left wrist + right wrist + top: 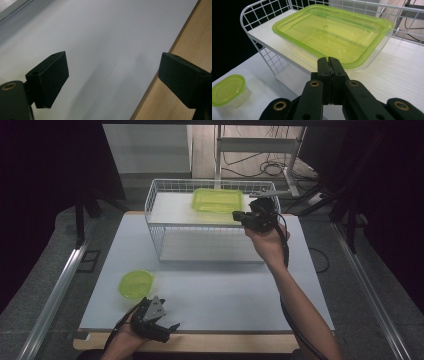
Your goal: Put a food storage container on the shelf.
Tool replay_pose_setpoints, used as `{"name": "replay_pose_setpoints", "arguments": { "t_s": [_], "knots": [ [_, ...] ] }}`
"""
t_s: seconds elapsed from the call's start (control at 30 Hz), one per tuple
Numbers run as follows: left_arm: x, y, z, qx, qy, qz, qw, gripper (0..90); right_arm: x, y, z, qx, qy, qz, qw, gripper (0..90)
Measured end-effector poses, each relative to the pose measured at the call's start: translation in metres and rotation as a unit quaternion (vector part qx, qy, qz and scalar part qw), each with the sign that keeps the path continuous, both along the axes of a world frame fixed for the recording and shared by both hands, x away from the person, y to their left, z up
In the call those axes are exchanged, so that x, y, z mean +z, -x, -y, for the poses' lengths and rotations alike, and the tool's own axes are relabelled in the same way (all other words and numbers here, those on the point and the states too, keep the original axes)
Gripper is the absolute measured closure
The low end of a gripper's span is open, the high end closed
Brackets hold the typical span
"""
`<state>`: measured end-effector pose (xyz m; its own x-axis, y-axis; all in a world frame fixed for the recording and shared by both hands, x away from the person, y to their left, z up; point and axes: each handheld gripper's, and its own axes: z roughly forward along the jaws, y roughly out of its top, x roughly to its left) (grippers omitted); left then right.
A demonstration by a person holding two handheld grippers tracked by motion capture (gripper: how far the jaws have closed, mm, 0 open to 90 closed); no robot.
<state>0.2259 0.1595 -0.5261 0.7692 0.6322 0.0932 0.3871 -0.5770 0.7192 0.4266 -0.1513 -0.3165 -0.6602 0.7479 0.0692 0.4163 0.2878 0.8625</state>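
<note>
Lidded rectangular green container [332, 32] on wire rack [156, 217] top shelf, contents unclear, right gripper [330, 62] clenched empty beside it, small round green container [136, 283] near desk's left edge, left gripper [165, 326] released.

no readable text, labels or numbers anywhere

I'm looking at a wooden table [210, 343] topped with a pale grey mat [225, 295]. On the mat stands a white wire rack [165, 227], at the far middle. A rectangular green-lidded container [217, 200] sits on the rack's upper shelf. Near left on the mat, a small round green-lidded tub [136, 283].
</note>
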Motion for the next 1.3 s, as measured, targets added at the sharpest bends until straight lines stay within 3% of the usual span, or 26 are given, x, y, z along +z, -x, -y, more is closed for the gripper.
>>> {"name": "replay_pose_setpoints", "arguments": {
  "t_s": [0.27,0.4,0.63,0.73,0.9,1.13,1.17,1.3],
  "knots": [
    [0.000,0.000,0.000,0.000,0.000,0.001,1.0000,9.4,0.000,-0.002,0.000,-0.004,-0.001,-0.001,1.0000,87.2],
    [0.000,0.000,0.000,0.001,0.003,-0.001,1.0000,9.4,0.000,0.004,0.000,0.008,-0.006,0.000,1.0000,84.1],
    [0.003,-0.001,-0.003,0.007,0.023,0.001,0.9997,9.7,-0.008,0.024,0.001,0.036,0.008,-0.003,0.9993,68.1],
    [0.005,-0.002,-0.007,0.011,0.050,0.007,0.9987,9.7,-0.015,0.031,0.002,0.044,0.012,-0.004,0.9990,60.9],
    [0.005,-0.005,-0.011,0.042,0.054,0.006,0.9977,10.1,-0.026,0.044,0.004,0.052,0.015,-0.005,0.9985,48.3],
    [0.007,-0.007,-0.016,0.053,0.081,0.002,0.9953,13.6,-0.038,0.057,0.008,0.060,0.017,-0.006,0.9980,37.1],
    [0.007,-0.008,-0.017,0.053,0.089,-0.004,0.9946,13.7,-0.042,0.062,0.009,0.060,0.017,-0.003,0.9980,32.1],
    [0.008,-0.010,-0.018,0.055,0.088,-0.005,0.9946,13.6,-0.048,0.068,0.012,0.064,0.022,0.003,0.9977,26.8]
  ]
}}
